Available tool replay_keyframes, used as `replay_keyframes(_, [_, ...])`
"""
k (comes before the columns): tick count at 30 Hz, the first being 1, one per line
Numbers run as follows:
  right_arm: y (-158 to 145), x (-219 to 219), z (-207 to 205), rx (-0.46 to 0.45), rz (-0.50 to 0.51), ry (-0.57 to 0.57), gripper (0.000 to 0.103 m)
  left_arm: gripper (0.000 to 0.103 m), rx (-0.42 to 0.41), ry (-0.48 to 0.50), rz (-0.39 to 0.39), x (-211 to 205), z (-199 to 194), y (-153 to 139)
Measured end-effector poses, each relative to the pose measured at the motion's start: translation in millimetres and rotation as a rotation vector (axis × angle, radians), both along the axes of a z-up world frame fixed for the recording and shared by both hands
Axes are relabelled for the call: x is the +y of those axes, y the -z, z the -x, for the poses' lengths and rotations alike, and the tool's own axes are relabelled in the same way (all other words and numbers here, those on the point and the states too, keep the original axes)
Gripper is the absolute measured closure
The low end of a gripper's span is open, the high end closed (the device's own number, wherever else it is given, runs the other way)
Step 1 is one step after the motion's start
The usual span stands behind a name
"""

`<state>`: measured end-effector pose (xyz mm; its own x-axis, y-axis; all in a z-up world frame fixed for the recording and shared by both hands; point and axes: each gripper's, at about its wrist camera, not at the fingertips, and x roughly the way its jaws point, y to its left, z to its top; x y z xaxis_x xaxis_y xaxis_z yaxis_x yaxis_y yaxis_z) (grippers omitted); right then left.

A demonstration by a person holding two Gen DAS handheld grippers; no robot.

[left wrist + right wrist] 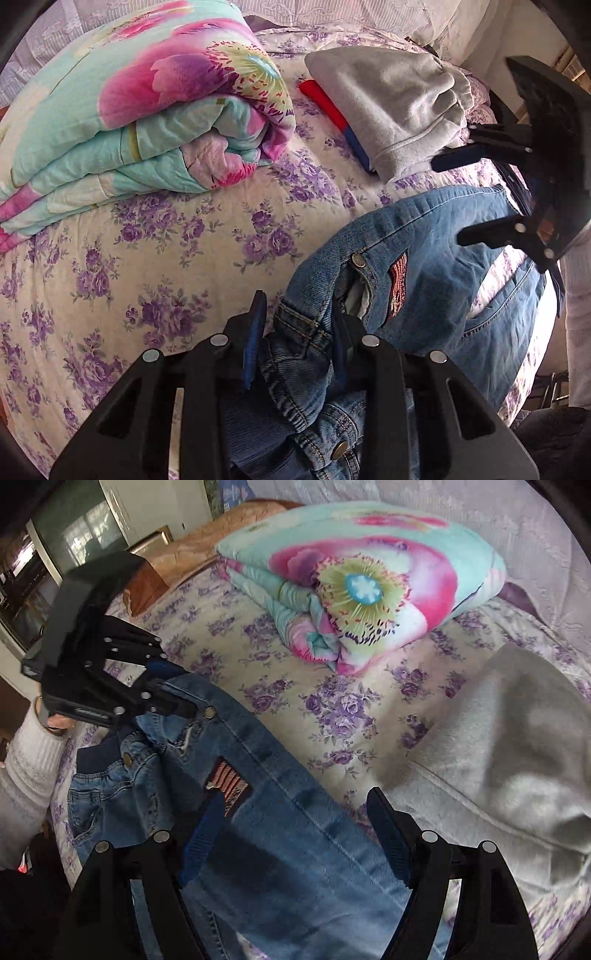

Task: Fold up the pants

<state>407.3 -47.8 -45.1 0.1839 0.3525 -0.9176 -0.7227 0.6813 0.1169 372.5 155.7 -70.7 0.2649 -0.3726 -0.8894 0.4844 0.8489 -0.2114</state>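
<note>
On the flowered bed [295,686], your left claw [295,325] is clenched on the jeans [424,266] at the waistband; your right claw [295,830] hangs released over a leg. You're mid-fold, I'd judge: grip that leg next.

Bed [332,716]: carries all items.
Folded quilt [369,583]: on the bed, at 12 o'clock in the right wrist view, behind the jeans.
Jeans [280,812]: on the bed at 6 o'clock, waistband toward 9 o'clock.
Sweatshirt [517,757]: on the bed at 3 o'clock, just beside the jeans.
Left gripper [173,698]: at the waistband, 9 o'clock.
Right gripper [295,834]: astride the jeans' leg.
</note>
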Motion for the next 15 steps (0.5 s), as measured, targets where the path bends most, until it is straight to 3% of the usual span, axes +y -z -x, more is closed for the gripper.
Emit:
replay_keyframes(3, [12.8,7.8,-16.3,0.085,-0.011,-0.046,0.023,0.073,0.005,-0.001,0.003,0.8,-0.9,0.4])
replay_keyframes(9, [37.2,9.1,-29.2,0.172,0.011,-0.049,0.024,0.072,0.011,-0.005,0.016,4.1,-2.3,0.5])
replay_keyframes(10, [40.4,9.2,-29.3,0.177,0.010,-0.051,0.033,0.072,0.010,-0.008,0.013,3.9,-2.2,0.8])
replay_keyframes(11, [40.9,9.9,-25.7,0.181,0.002,-0.064,0.050,0.072,0.010,-0.012,0.012,3.9,-2.0,0.7])
replay_keyframes(12, [39.9,11.3,-20.1,0.194,-0.008,-0.087,0.083,0.072,0.012,-0.016,0.011,3.7,-1.4,0.3])
replay_keyframes(15, [25.2,12.6,-0.1,0.121,0.007,-0.110,0.088,0.072,0.010,-0.032,0.006,4.9,2.6,-4.8])
